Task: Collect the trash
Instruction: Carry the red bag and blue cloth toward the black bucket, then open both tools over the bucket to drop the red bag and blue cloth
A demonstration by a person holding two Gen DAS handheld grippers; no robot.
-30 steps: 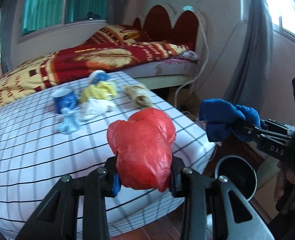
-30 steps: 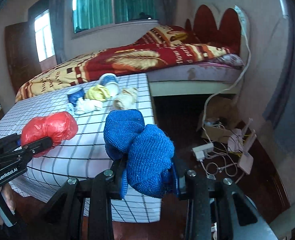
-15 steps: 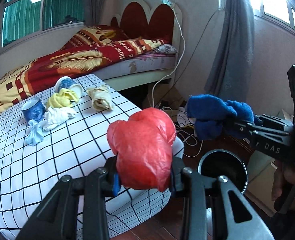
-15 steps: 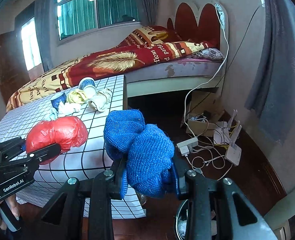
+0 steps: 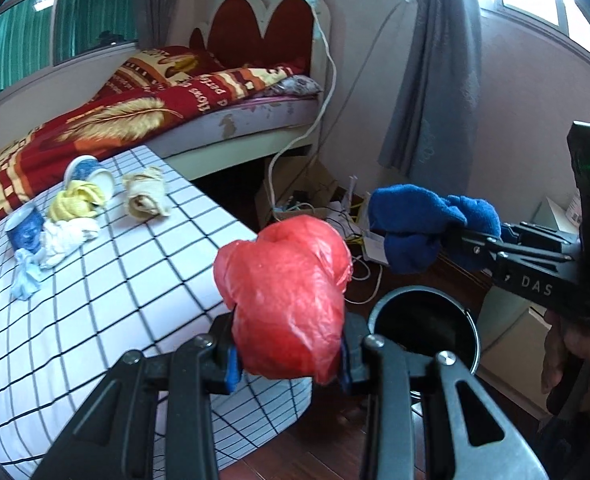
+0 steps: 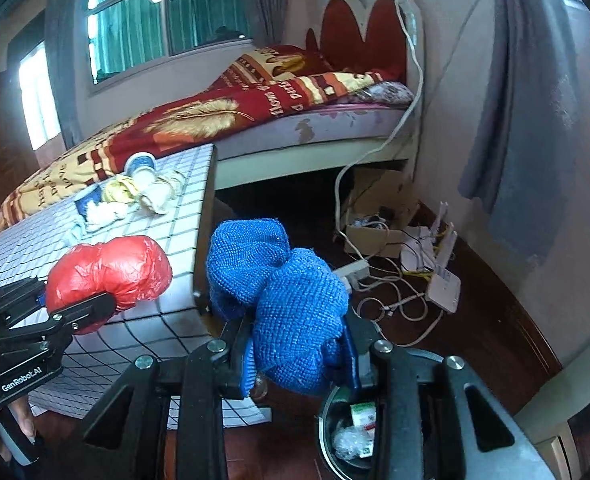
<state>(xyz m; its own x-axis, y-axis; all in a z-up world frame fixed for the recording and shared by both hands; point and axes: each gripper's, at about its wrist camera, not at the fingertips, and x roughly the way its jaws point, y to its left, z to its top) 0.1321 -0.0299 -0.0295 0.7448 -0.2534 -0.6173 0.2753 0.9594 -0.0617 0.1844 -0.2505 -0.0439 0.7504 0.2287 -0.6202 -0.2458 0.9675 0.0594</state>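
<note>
A bed (image 5: 199, 112) stands at the far wall, and the checked desk (image 5: 107, 280) near it carries cups and crumpled scraps (image 5: 71, 216). Right of the desk, a dark bin (image 5: 423, 332) sits on the floor. The left gripper (image 5: 287, 356) pinches a red plastic bag (image 5: 283, 296) between its fingers beside the bin, while the right gripper (image 6: 299, 360) pinches a blue cloth (image 6: 291, 304) over it.
</note>
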